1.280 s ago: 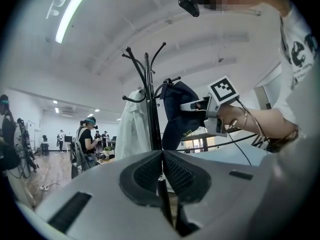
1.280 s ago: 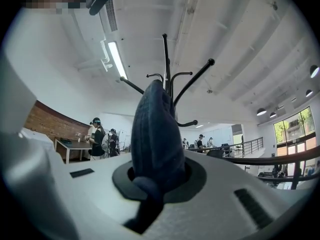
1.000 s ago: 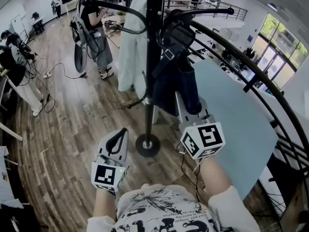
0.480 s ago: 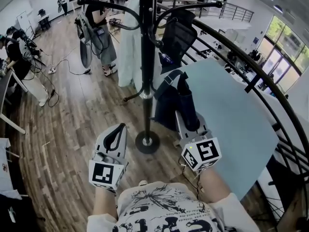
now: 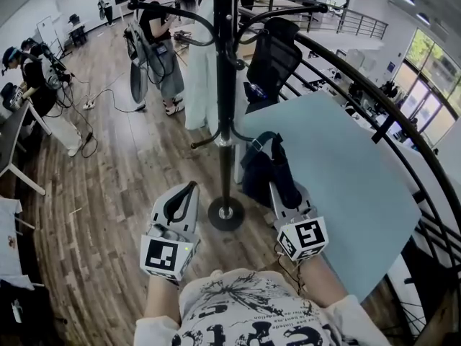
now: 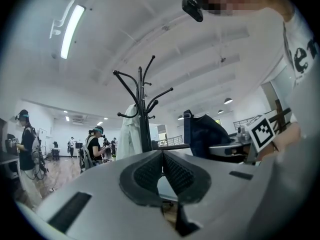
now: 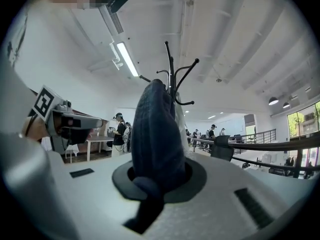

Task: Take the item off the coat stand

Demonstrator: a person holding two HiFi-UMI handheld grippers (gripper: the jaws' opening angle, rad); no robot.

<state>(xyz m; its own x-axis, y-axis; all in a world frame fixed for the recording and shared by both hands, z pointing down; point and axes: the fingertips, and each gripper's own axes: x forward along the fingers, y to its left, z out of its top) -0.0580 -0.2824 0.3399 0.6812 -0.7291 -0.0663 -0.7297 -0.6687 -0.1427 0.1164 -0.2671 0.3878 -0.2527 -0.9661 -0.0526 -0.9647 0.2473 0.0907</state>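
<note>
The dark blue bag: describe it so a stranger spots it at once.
Find the black coat stand on the wood floor. Low beside its pole, the right gripper clamps a dark blue bag. The white coat hangs higher; only the bag is dark.

The coat stand (image 5: 224,85) is the main obstacle ahead of me: it stands between my left gripper (image 5: 186,192) and my right gripper (image 5: 284,193). The dark blue bag (image 5: 268,170) clamped in my right gripper hangs just beside the pole. On my right, a light blue board (image 5: 353,186) and a curved black railing (image 5: 389,110) close the way. On my left, the wooden floor (image 5: 108,171) is open up to a standing person (image 5: 158,42).
</note>
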